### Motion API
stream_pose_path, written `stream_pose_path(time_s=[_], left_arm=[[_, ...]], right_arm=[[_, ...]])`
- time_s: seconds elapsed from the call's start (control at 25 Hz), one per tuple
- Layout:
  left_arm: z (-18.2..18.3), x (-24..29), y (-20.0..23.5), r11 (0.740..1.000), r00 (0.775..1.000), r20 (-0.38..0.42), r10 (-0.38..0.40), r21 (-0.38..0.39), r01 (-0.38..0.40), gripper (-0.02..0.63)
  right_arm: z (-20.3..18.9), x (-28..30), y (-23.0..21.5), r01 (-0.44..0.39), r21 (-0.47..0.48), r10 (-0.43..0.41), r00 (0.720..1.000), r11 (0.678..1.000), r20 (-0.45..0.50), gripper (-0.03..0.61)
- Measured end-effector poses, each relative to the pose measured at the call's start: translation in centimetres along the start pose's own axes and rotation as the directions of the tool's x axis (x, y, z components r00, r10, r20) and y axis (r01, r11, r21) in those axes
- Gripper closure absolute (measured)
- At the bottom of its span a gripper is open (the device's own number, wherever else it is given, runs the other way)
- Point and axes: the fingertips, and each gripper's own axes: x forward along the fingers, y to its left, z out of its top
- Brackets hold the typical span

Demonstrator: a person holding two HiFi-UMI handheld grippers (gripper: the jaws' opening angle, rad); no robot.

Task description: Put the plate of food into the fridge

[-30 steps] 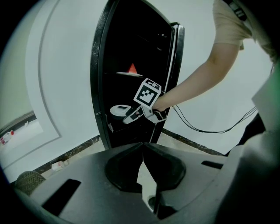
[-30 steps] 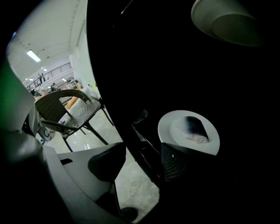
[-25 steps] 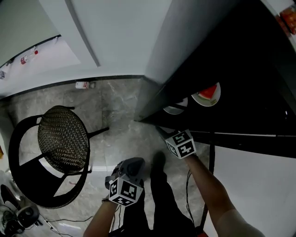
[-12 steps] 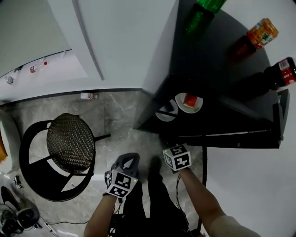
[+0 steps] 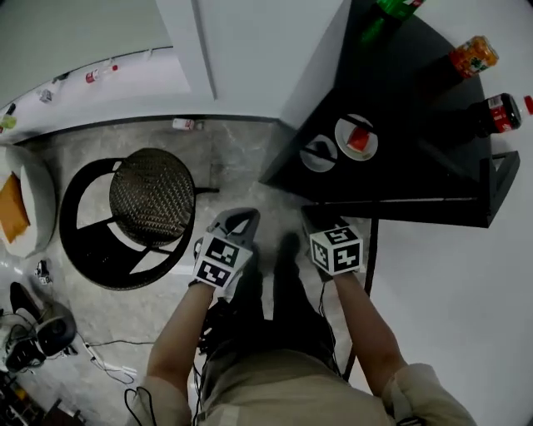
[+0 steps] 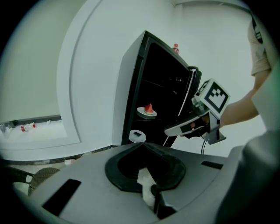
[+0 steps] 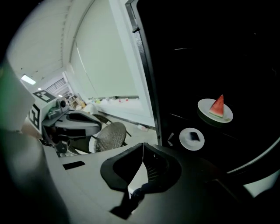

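Observation:
The white plate with a watermelon slice rests on a shelf inside the open black fridge. A smaller white plate sits beside it. My left gripper is shut and empty, away from the fridge's front. My right gripper is also shut; its jaws have just been closing with nothing between them. It hangs in front of the fridge opening, apart from both plates.
The fridge door stands open at the right, with an orange bottle, a cola bottle and a green bottle. A round woven chair stands left of me. Cables lie on the floor.
Both grippers have risen and drawn back from the fridge shelf. The watermelon plate has stayed on the shelf. More of the fridge door and its bottles is in sight.

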Motion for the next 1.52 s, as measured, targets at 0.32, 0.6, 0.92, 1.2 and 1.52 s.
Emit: stream_pose_path(time_s=[0.32,0.6,0.92,1.2,1.52], left_arm=[[1.7,-4.0,0.2,1.0,0.999,0.039,0.006,-0.012,-0.006,0.604],[3.8,-5.6,0.4,0.999,0.996,0.08,0.025,0.027,-0.027,0.604],[4.9,-6.9,-2.7,1.0,0.992,0.124,-0.013,0.029,0.01,0.604],[6.8,-7.6,-6.3,0.995,0.991,0.128,-0.044,0.091,0.032,0.604],[8.9,-7.0,-12.0,0.984,0.991,0.118,-0.056,0.172,0.035,0.604]], right_arm=[[-0.3,-3.2,5.7,-0.067,-0.061,0.064,0.996,0.996,-0.06,0.556],[1.3,-4.7,8.0,-0.085,-0.123,0.079,0.995,0.989,-0.058,0.556],[2.2,-8.6,10.1,-0.068,-0.135,0.069,0.998,0.988,0.001,0.556],[1.2,-12.6,8.8,-0.046,-0.094,0.051,0.998,0.994,0.048,0.557],[0.5,-18.2,7.7,-0.083,-0.056,0.09,0.988,0.995,0.124,0.557]])
